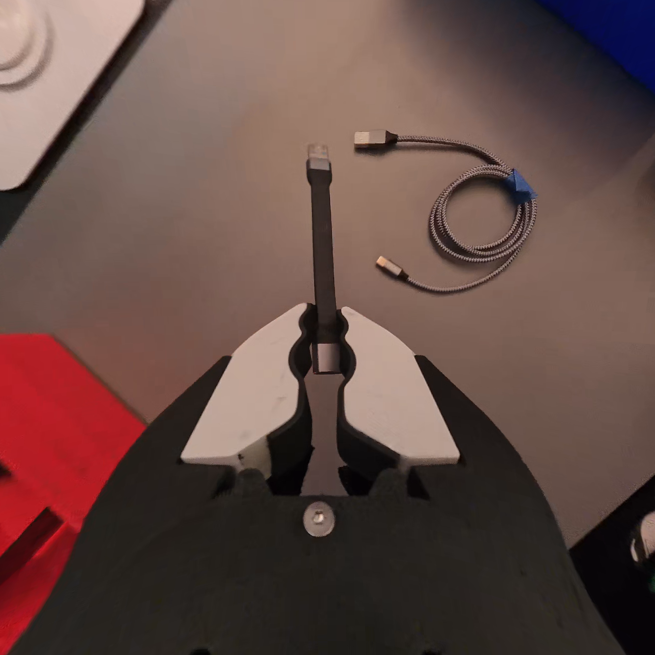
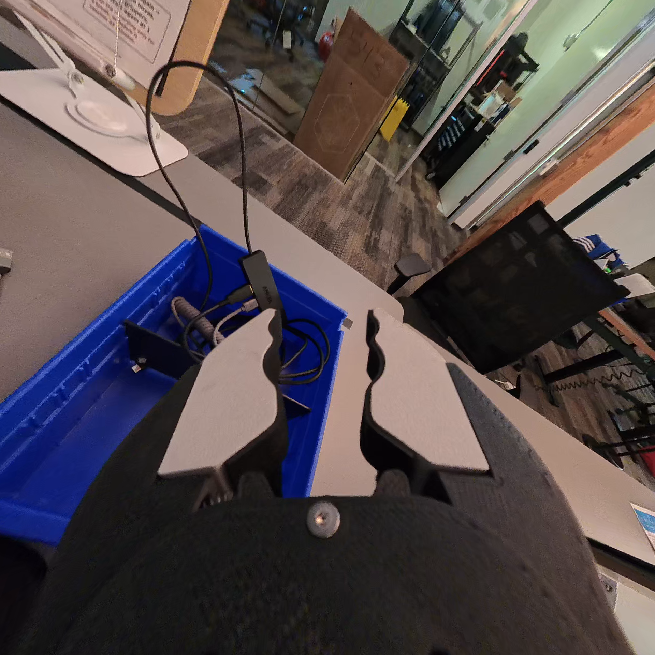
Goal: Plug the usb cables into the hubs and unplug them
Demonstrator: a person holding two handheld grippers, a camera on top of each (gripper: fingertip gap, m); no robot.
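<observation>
The left gripper (image 1: 323,313) clamps a short flat black USB cable (image 1: 322,234) above the grey desk (image 1: 177,212), beside a coiled braided grey cable (image 1: 483,219); the right gripper (image 2: 320,317) gapes wide beside a black hub (image 2: 260,280) in the blue plastic bin (image 2: 88,354).

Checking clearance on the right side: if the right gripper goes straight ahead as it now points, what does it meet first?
The open right gripper aims along the grey tabletop strip beside the blue plastic bin; nothing lies between its fingers. The black hub stands just left of that line, so the left finger might graze it; depth is unclear.
</observation>
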